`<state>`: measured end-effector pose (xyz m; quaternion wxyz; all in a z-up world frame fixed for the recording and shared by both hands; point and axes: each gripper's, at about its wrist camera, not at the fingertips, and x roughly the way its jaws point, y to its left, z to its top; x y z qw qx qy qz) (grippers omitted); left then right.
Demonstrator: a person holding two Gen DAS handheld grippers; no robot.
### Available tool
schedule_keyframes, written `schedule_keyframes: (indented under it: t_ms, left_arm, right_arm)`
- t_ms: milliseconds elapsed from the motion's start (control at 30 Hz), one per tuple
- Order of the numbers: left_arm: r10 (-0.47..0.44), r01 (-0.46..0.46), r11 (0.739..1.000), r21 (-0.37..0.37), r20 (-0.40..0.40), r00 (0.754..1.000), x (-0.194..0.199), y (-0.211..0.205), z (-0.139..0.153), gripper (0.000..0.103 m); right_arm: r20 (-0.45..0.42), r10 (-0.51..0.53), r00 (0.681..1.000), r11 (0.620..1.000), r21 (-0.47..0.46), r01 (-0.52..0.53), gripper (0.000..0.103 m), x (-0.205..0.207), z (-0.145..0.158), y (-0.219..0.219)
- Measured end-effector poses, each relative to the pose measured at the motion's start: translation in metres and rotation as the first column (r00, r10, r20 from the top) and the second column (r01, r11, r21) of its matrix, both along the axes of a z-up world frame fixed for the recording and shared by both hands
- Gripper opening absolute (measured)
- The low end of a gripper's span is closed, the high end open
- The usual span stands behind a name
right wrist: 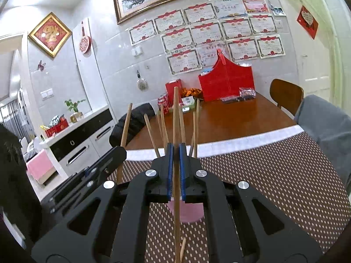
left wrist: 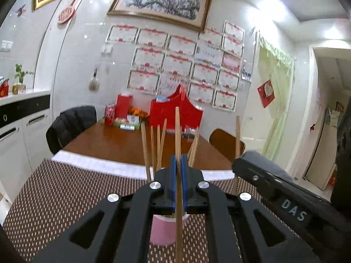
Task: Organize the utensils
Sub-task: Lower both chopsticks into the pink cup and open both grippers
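1. The left gripper (left wrist: pixel 179 164), black with blue pads, has its jaws pressed in on a single long wooden chopstick (left wrist: pixel 177 131); the stick runs upright between the pads, its upper end rising well above the fingertips and its lower length passing down in front of the camera.
2. The right gripper (right wrist: pixel 176 153), of the same black and blue build, pinches another long wooden chopstick (right wrist: pixel 175 114) in the same way; that stick stands nearly upright, with the top end well above the pads.
3. Seen from the left wrist, a pale pink cylindrical cup (left wrist: pixel 164 230) stands on the mat directly under the left gripper; several more wooden chopsticks (left wrist: pixel 161 142) lean out of it at different angles, fanned behind the fingertips.
4. In the right wrist view the same pink cup (right wrist: pixel 188 212) shows just below the pads; the end of a short wooden stick (right wrist: pixel 183 246) appears near the bottom edge, though what it rests on cannot be told.
5. The right gripper appears in the left wrist view as a black body at the right edge, with its chopstick (left wrist: pixel 237 144) upright just beside the cup.
6. The cup sits on a brown woven placemat with pale dots (left wrist: pixel 65 197); this lies on a brown wooden table (left wrist: pixel 114 144).
7. At the table's far end stands a red peaked gift box (right wrist: pixel 226 81); a brown wooden chair (right wrist: pixel 285 96) stands to the right.
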<state>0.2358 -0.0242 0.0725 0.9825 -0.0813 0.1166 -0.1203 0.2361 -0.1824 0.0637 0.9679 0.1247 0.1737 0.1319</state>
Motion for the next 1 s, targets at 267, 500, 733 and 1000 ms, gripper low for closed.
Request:
schedule_keyframes:
  t_ms: [267,500,733,1000]
  left_arm:
    - [-0.021,0.029,0.996,-0.079,0.1,0.995,0.036,-0.003,0.006,0.005]
    - [0.036,-0.01,0.989,-0.15,0.167,0.985,0.07,0.0,0.001,0.005]
    - [0.091,-0.061,0.985,-0.164,0.18,0.979,0.098,0.001,-0.011,0.005]
    - [0.098,-0.072,0.988,-0.14,0.187,0.978,0.115,-0.002,-0.022,0.006]
  right_arm:
    - [0.077,-0.006,0.997,1.0,0.025,0.004,0.006,0.033,0.021,-0.001]
    - [0.111,-0.007,0.994,0.999,0.041,0.003,0.006,0.067,0.028,-0.002]
    - [0.11,-0.016,0.994,0.998,0.06,0.01,0.006,0.092,0.023,-0.005]
    - [0.116,0.007,0.993,0.998,0.053,-0.013,0.006,0.109,0.012,-0.002]
